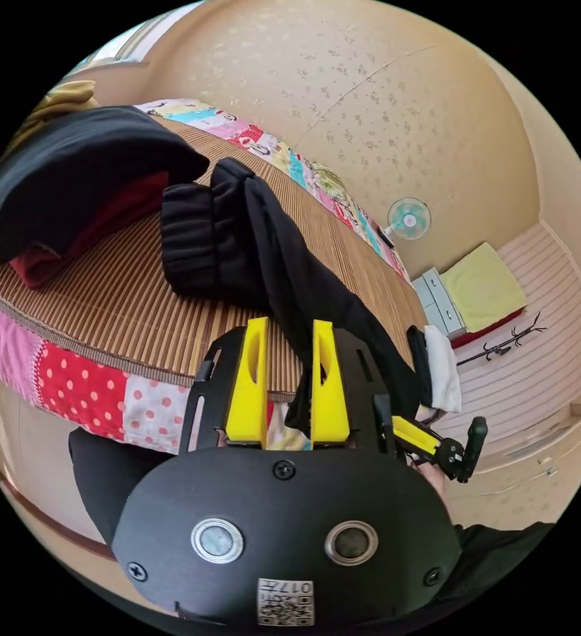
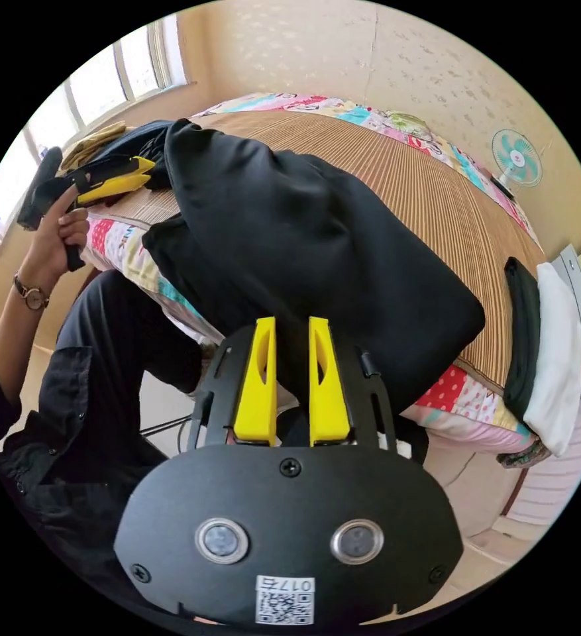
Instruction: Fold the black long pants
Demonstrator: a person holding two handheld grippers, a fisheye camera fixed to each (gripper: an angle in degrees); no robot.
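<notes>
Left gripper (image 1: 289, 344), in its own view, has its jaws parted around a hanging edge of the black long pants (image 1: 237, 232) on the bed mat (image 1: 105, 298), not clearly pinching; that edge could slip free. Right gripper (image 2: 291, 344), in its view, looks clamped on the pants' bulk at the mat's edge, which might slide floorward.

Black pants (image 2: 316, 252) between yellow jaws of the right gripper (image 2: 291, 328). Beyond them, a tan-and-brown striped mat (image 2: 436, 192) over a patchwork quilt (image 2: 456, 391) with red polka-dot squares. Off to one side, folded black and white clothes (image 2: 542, 344). Beyond the left gripper (image 1: 289, 330), a teal fan (image 1: 409, 218).
</notes>
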